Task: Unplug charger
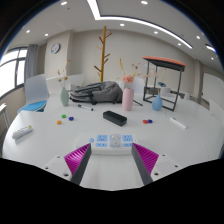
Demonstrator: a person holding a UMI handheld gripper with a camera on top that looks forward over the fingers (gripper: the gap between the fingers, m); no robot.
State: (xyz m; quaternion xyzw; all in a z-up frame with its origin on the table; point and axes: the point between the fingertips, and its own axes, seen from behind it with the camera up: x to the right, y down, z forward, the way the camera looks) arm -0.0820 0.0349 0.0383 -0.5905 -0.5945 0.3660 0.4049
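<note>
A white power strip (112,141) with blue-marked sockets lies on the white table (60,140), just ahead of my fingers and between their tips. A small white block, apparently the charger (117,139), sits in the strip near its middle; I cannot make out its shape. My gripper (112,160) is open and empty. Its magenta pads (78,157) stand wide apart on either side, short of the strip and not touching it.
Beyond the strip are a black box (114,117), a pink vase (128,98), a green vase (65,96), a blue vase (157,102) and a grey bag (95,93). A blue chair (36,95) stands left. A wooden coat rack (103,50) and a red-topped stand (165,62) are behind.
</note>
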